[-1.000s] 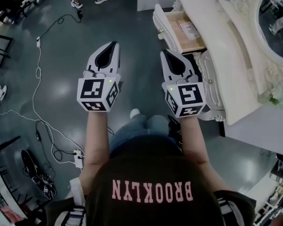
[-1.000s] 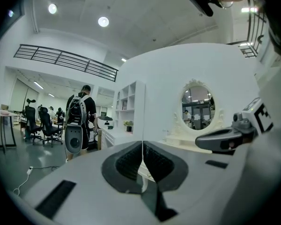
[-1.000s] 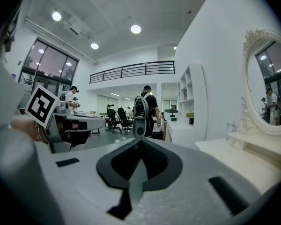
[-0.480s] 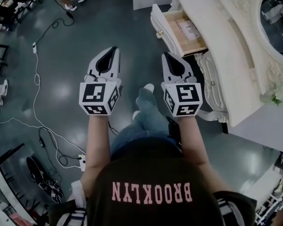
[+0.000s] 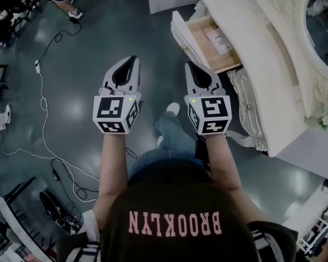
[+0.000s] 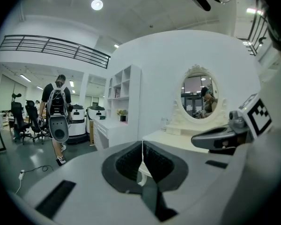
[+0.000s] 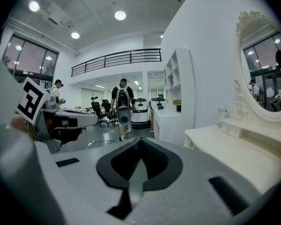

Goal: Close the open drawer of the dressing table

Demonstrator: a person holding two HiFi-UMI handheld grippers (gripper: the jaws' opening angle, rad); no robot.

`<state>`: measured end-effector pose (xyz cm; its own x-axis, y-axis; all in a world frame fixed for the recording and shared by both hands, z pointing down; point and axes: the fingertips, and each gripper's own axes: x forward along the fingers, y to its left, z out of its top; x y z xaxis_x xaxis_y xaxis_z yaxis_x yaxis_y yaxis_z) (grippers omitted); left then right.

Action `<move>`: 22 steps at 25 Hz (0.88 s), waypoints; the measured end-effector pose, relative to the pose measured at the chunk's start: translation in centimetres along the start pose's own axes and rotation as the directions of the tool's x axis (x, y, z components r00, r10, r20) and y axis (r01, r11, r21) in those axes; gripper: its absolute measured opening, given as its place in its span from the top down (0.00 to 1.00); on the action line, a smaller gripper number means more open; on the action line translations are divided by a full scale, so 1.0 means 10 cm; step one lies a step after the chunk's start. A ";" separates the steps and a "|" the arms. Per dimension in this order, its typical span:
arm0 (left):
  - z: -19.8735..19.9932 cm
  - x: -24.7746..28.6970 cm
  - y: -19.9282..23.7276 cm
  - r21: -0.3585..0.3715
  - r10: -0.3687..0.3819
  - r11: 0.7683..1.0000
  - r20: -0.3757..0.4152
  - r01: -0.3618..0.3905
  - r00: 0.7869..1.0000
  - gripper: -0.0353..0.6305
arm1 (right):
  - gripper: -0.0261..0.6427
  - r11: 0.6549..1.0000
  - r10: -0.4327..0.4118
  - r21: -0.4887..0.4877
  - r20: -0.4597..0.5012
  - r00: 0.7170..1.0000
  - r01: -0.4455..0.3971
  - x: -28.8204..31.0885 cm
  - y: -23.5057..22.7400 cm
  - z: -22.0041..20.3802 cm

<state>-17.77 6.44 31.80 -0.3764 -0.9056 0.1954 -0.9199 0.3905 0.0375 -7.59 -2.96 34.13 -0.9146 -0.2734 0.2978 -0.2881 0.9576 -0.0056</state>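
At left, the left gripper (image 5: 130, 62) hovers with jaws shut together, empty. Beside it the right gripper (image 5: 191, 67), likewise closed on nothing, sits just short of the drawer (image 5: 199, 41), which juts open from the table (image 5: 257, 53). Rigid wood, probably light and free-sliding: press squarely on the middle of its front, not a corner.
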 end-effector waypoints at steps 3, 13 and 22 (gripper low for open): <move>0.03 0.33 0.05 0.009 -0.033 0.999 -0.008 0.033 0.999 0.94 | 0.97 1.000 -0.025 0.006 -0.015 1.000 0.025 0.25 -0.18 0.01; 0.10 1.29 0.25 0.000 -0.112 0.994 -0.041 0.112 0.993 0.94 | 0.97 0.995 -0.093 0.035 -0.039 0.995 0.095 0.92 -0.72 0.16; 0.02 1.70 0.38 -0.052 -0.139 0.989 -0.034 0.137 0.990 0.94 | 0.97 0.986 -0.163 0.020 -0.088 0.983 0.165 1.14 -1.01 0.07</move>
<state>-27.70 -7.50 35.07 -0.2408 -0.9451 0.2210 -0.9558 0.2705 0.1149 -15.25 -15.82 36.94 -0.8271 -0.4166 0.3774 -0.4409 0.8972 0.0242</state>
